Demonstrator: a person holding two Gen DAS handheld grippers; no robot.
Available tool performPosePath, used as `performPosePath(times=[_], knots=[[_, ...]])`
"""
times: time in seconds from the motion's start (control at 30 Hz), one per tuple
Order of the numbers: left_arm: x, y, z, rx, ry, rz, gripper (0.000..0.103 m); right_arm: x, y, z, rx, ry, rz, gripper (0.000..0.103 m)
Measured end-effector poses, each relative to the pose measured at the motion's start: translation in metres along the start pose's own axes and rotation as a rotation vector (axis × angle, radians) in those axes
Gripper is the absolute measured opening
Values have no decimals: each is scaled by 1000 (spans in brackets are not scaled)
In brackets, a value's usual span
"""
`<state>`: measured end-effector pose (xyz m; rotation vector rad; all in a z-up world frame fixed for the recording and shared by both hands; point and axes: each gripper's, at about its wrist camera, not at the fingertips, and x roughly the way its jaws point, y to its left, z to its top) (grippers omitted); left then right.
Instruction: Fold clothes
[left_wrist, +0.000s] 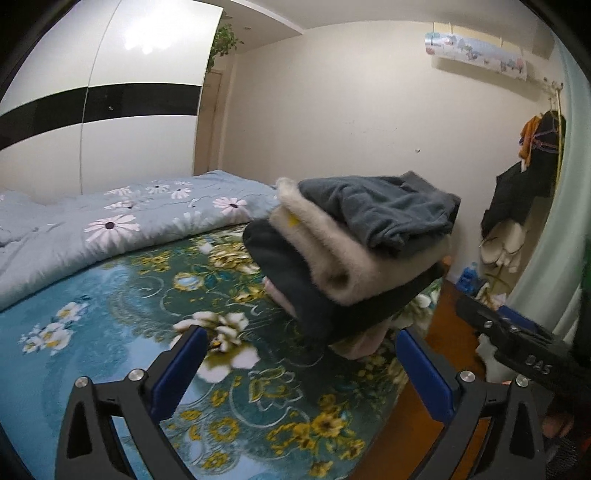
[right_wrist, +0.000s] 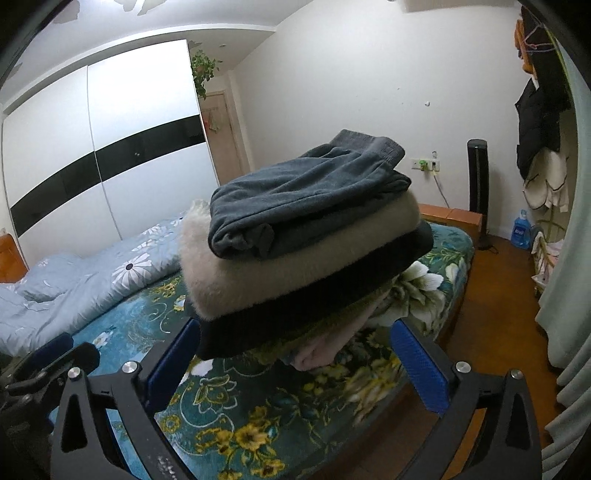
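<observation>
From the left wrist camera, I see my left gripper (left_wrist: 299, 354) spread wide with nothing between its blue pads, hovering over the floral bedspread (left_wrist: 110, 317). The stack of folded clothes (left_wrist: 351, 251) sits at about one o'clock from it, near the foot corner of the bed: a grey-blue fleece garment (left_wrist: 384, 210) on top, a cream fuzzy one (left_wrist: 332, 254) under it, a dark one (left_wrist: 295, 288) below that, and a pink piece (left_wrist: 354, 345) poking out at the bottom. The right gripper (left_wrist: 517, 339) shows at three o'clock, seen only side-on. From the right wrist camera, my right gripper (right_wrist: 291, 343) is likewise wide and empty, with the stack (right_wrist: 306, 243) straight ahead at twelve o'clock, its lower edge just above the pads though I cannot tell whether they touch. A pale blue daisy quilt (right_wrist: 92, 280) lies bunched at nine o'clock. I judge the folding largely done: four pieces stacked, no loose garment visible on the bed, though the pink bottom layer looks a little untidy.
</observation>
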<state>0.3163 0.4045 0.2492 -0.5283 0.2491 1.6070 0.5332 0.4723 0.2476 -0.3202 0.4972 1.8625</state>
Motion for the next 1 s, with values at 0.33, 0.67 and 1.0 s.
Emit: performPosePath(times=[0.33, 0.67, 1.0], knots=[[-24, -6, -10, 51, -35, 86, 103, -26, 18, -8, -34, -6, -25, 103], [-36, -2, -15, 42, -23, 114, 103, -44, 38, -9, -62, 5, -29, 103], [-46, 7, -19, 35, -16, 125, 103, -54, 52, -13, -78, 6, -24, 103]])
